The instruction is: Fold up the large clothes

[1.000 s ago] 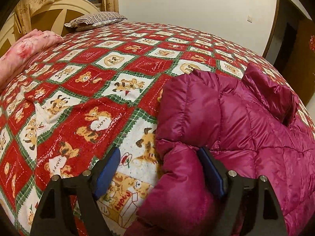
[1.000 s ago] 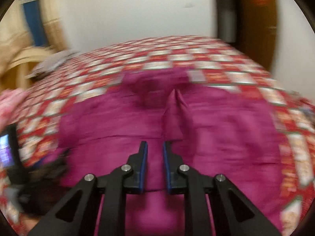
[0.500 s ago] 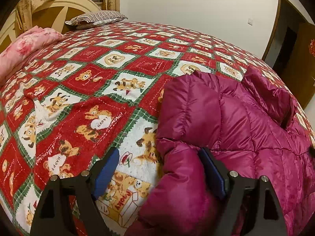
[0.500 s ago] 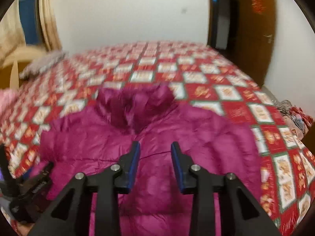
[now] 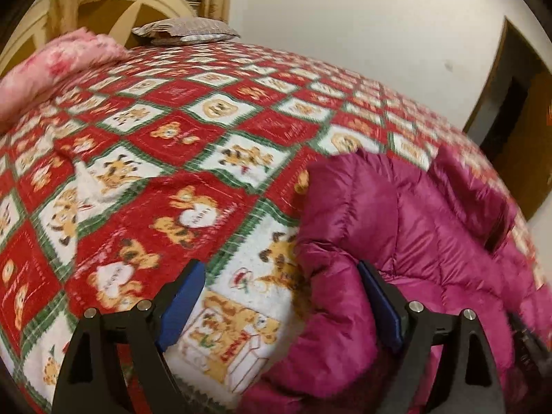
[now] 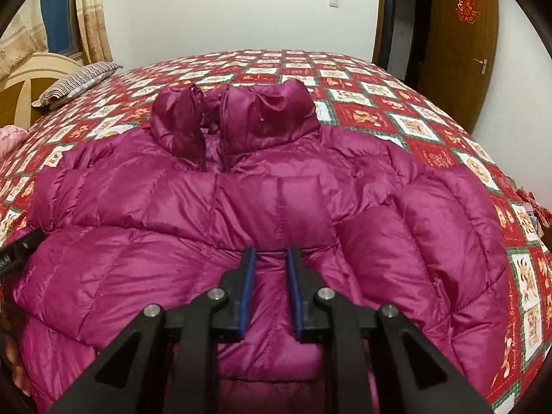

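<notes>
A magenta puffer jacket (image 6: pixel 241 200) lies front up on the bed, collar (image 6: pixel 241 117) at the far end. My right gripper (image 6: pixel 270 252) is down on the middle of its front. Its jaws are closing to a narrow gap and pinch a strip of the jacket's fabric. In the left wrist view the jacket (image 5: pixel 431 241) fills the right side. Its sleeve (image 5: pixel 331 303) lies between the jaws of my left gripper (image 5: pixel 279 269), against the right finger (image 5: pixel 376 296). These jaws are opening and stand wide, and the left finger (image 5: pixel 183 296) is over bare blanket.
A red, white and green bear-print blanket (image 5: pixel 172 145) covers the whole bed. A striped pillow (image 5: pixel 186 31) and a pink quilt (image 5: pixel 58 58) lie by the headboard at the far left. A wooden door (image 6: pixel 462 34) stands beyond the bed's right edge (image 6: pixel 528 276).
The right gripper's jaws opened, then narrowed again as it sank onto the jacket's front. The left gripper's jaws spread a little wider, and the sleeve stayed between them.
</notes>
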Motion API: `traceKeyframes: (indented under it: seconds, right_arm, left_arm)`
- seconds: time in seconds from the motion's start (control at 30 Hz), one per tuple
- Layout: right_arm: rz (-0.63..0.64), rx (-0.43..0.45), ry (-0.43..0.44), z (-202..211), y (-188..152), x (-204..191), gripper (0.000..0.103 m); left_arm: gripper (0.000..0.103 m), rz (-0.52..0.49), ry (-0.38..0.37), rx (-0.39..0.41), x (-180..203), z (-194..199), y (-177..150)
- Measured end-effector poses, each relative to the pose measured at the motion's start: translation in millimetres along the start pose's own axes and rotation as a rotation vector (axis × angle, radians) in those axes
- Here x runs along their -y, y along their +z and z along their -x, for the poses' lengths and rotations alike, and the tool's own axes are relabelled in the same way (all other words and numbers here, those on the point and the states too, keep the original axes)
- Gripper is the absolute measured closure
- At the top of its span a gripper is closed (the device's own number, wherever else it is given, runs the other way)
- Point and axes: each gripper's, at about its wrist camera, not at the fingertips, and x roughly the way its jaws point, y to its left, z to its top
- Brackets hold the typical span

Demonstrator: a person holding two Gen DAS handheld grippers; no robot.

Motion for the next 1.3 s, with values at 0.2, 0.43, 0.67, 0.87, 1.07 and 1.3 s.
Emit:
traceKeyframes:
  seconds: [0.2, 0.43, 0.67, 0.87, 1.07, 1.3]
  right_arm:
    - [0.005, 0.033, 0.017, 4, -2, 0, 0.078]
    - [0.009, 0.083, 0.044, 14, -3, -2, 0.076]
    - [0.011, 0.021, 0.085, 6, 7, -6, 0.076]
    - [-0.123, 0.072, 0.068, 22, 26, 41, 0.076]
    - [-0.258, -0.056, -0.1, -18, 24, 124, 0.076]
    - [-0.188, -0.058, -0.159, -21, 22, 117, 0.077]
  left_arm:
    - [0.014, -0.131, 0.037, 0.13, 39, 27, 40]
    - [0.014, -0.219, 0.144, -0.074, 75, -58, 51]
    - [0.007, -0.064, 0.195, -0.081, 37, -77, 41]
    - [0.005, -0.06, 0.209, -0.074, 35, -75, 39]
    - [0.005, -0.076, 0.215, -0.048, 37, -72, 40]
    - [0.005, -0.055, 0.195, -0.032, 35, -66, 39]
